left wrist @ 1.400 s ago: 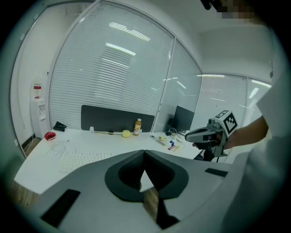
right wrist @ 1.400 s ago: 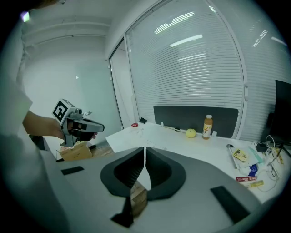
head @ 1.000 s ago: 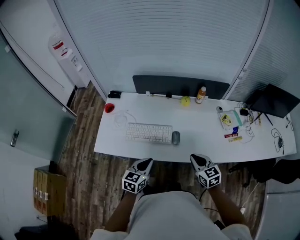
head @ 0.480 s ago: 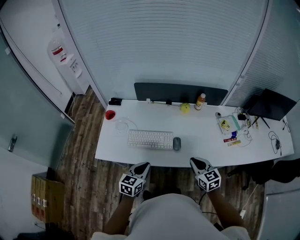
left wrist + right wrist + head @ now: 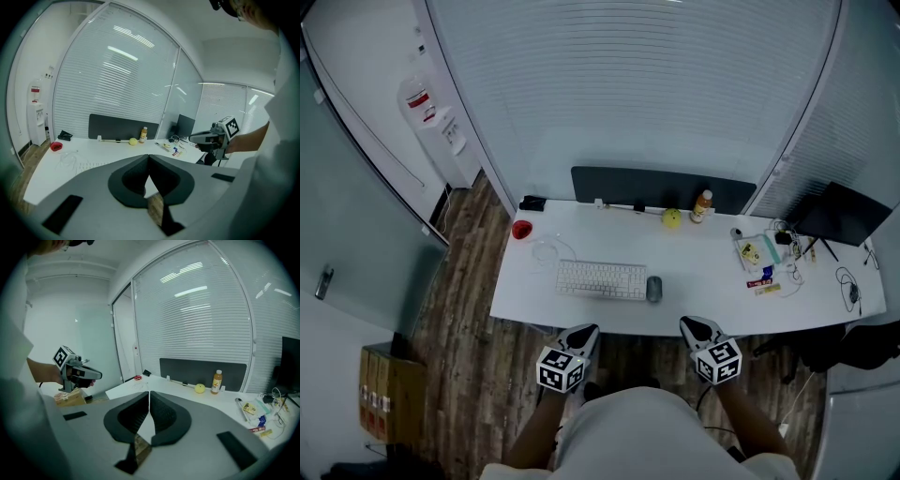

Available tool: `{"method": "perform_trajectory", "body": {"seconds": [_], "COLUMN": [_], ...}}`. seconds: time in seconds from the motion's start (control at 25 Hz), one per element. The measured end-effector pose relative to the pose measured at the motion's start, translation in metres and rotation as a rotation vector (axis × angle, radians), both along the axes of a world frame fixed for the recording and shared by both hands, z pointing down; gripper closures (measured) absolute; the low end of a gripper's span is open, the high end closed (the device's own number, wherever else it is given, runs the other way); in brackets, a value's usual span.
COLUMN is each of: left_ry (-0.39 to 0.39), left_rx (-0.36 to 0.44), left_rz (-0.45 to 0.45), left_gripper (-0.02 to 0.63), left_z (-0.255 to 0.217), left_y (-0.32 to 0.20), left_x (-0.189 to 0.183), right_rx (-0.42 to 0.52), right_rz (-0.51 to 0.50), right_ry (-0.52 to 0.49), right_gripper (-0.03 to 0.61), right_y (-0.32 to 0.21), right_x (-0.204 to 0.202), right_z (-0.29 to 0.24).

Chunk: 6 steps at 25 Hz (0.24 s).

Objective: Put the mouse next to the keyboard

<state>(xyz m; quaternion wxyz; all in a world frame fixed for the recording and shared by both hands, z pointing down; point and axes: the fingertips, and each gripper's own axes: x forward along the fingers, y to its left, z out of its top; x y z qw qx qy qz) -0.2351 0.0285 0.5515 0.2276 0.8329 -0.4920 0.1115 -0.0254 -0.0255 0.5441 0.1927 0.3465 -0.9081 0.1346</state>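
Mouse already lies just beside the keyboard, so the task looks done; left claw and right claw are closed, empty.

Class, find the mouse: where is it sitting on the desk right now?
In the head view, the mouse lies on the white desk, just off the right end of the keyboard and near the desk's front edge.

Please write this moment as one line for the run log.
left gripper: shut, empty | right gripper: shut, empty | both: short of desk edge | mouse: on desk, beside right end of keyboard
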Motion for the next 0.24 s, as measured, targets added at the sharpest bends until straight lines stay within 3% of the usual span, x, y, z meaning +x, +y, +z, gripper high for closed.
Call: {"method": "perform_trajectory", "body": {"seconds": [0.24], "left_ry": [0.003], "left_rx": [0.001], "left_rz": [0.001], "left_gripper": [0.597], "left_z": [-0.0011], "left_y": [0.0014], "left_x": [0.0006], "right_rx": [-0.003], "right_rz": [-0.005], "right_ry": [0.006], "right_gripper": [0.546], "right_y": [0.0028], "right_x": [-0.0008], "right_z": [0.0001]}}
